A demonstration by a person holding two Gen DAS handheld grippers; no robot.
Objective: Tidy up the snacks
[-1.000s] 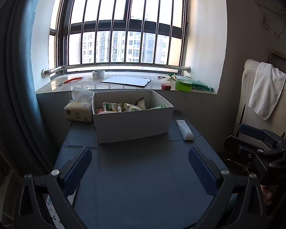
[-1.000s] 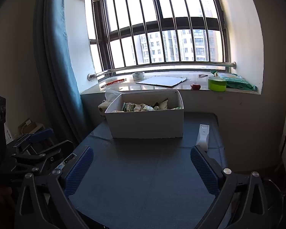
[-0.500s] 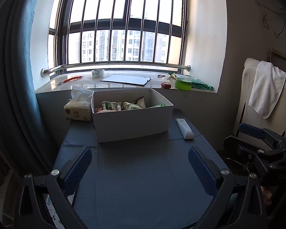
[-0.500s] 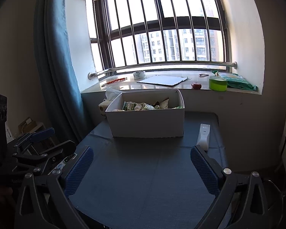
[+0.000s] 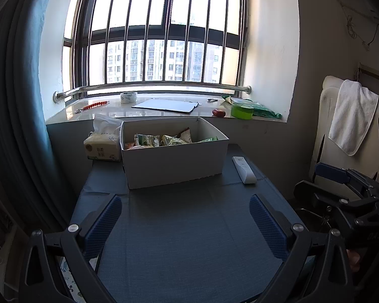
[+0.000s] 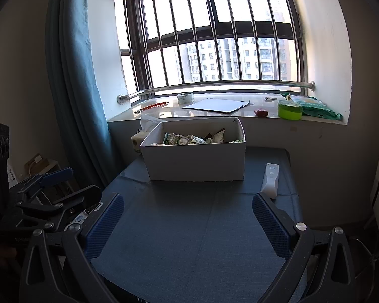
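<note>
A white cardboard box [image 5: 174, 161] stands at the far side of the blue-grey table [image 5: 189, 240], holding several snack packets [image 5: 164, 140]. The box [image 6: 197, 161] and the snack packets [image 6: 189, 139] also show in the right wrist view. My left gripper [image 5: 185, 224] is open and empty, held over the near part of the table, well short of the box. My right gripper [image 6: 188, 224] is open and empty too, at about the same distance. Each gripper shows at the edge of the other's view.
A white remote [image 5: 243, 169] lies right of the box. A tissue pack [image 5: 102, 146] sits left of it. The windowsill behind holds a tape roll [image 5: 128, 97], a flat board [image 5: 166, 106], a green tub [image 5: 241, 111] and a green bag. A white towel [image 5: 351, 116] hangs at right.
Both views shift only slightly; the grippers stay open and nothing on the table has moved.
</note>
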